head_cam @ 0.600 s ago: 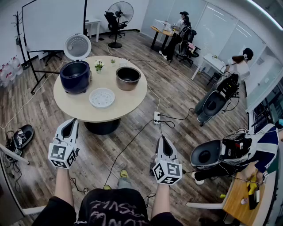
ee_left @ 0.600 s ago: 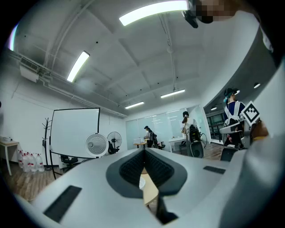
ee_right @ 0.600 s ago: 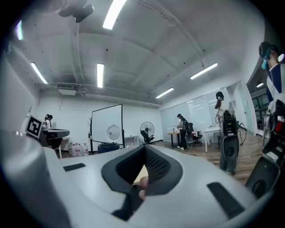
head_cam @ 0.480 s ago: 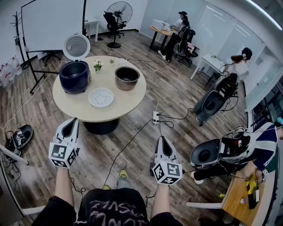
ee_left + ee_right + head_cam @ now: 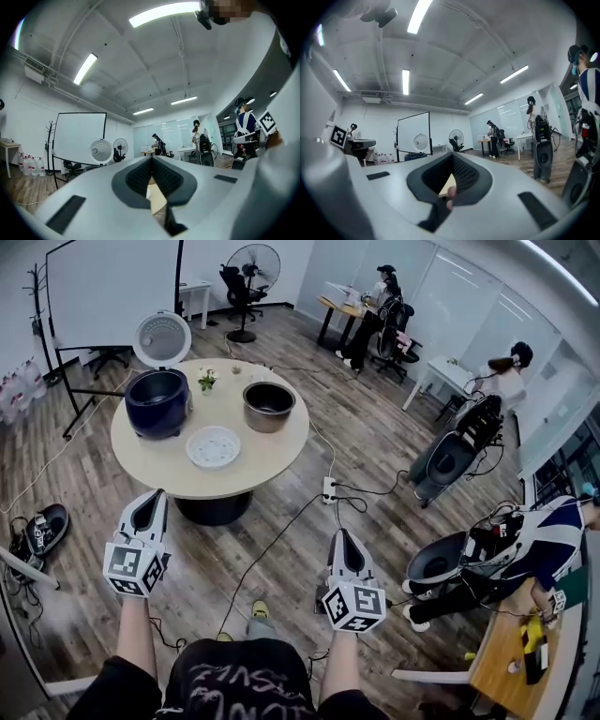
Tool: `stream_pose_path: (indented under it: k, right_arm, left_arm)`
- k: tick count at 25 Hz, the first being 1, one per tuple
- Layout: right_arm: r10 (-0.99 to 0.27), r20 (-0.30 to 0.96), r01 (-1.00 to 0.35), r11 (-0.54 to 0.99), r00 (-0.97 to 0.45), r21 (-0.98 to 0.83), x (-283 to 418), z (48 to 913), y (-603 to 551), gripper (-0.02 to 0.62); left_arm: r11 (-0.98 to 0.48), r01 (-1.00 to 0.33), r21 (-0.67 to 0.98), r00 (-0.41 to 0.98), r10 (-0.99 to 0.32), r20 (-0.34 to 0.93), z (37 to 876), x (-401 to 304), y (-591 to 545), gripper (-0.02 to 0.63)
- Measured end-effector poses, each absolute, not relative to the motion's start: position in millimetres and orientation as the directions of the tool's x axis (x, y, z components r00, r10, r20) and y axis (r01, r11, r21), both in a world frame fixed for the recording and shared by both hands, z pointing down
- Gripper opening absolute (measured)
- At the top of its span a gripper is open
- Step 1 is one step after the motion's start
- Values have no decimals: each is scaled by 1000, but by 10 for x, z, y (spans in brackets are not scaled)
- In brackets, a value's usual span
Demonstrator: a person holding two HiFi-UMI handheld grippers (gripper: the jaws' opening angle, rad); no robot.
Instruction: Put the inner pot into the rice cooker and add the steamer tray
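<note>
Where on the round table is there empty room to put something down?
The table is bare along its near edge: right of the steamer tray, in front of the inner pot, and left of the tray, in front of the rice cooker. The back is crowded: a little plant stands between cooker and pot.

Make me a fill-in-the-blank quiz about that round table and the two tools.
The rice cooker on the round table has its lid ____.
The inner pot stands outside the cooker, to its ____ in the head view.
The steamer tray is ____ in colour.
The left tool and right tool are both ____, holding nothing.
Missing words: open; right; white; shut.
</note>
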State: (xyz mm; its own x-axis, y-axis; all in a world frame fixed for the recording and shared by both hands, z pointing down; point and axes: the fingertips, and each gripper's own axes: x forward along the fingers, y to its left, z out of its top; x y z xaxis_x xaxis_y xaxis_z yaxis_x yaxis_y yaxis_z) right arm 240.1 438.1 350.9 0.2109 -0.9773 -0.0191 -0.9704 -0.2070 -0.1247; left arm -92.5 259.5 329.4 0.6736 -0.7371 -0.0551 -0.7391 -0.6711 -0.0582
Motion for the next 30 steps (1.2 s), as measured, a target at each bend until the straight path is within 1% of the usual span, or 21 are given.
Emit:
stream_pose_path:
  k: [7,10,11,13,18,21,23,26,27,30]
  right_arm:
    - [-977,-16,-971,-209,212,-114,2428,3531,4415,6]
    - [-978,-25,-973,-202,206,-113,2402,3510,4436,30]
    - [-979,-28,-974,-198,203,-112,2392,3496,4432,40]
    - [-980,-33,-975,-190,194,-112,2374,3473,4414,68]
    - [-984,-44,-979,-165,172,-123,2360,3468,4418,195]
    - [-986,-46,-982,-153,159,-111,2328,3472,4413,250]
    - [-988,-41,-985,-143,147,-101,2295,3482,4406,262]
    - [-990,-38,-987,-128,133,-94,2246,3482,4395,316]
    - [-991,-39,-988,-128,132,-92,2235,3479,4391,325]
    - [-990,-39,-988,-129,133,-87,2214,3476,4383,325]
  left_arm:
    - [-675,-736,-57,677,-734,-59,3280,-861,2624,11]
    - [-685,-727,-55,687,-724,-60,3270,-836,2642,22]
    - [-688,-724,-53,690,-721,-61,3264,-830,2641,42]
    - [-694,-719,-49,695,-716,-60,3255,-823,2630,104]
    - [-699,-714,-42,700,-711,-64,3276,-812,2644,166]
    - [-703,-711,-35,703,-708,-68,3282,-817,2651,211]
    - [-699,-715,-34,699,-712,-67,3288,-838,2642,226]
    - [-698,-716,-32,698,-713,-67,3295,-869,2635,245]
    - [-698,-715,-31,698,-713,-68,3295,-877,2633,247]
    - [-700,-714,-25,699,-711,-73,3301,-888,2626,252]
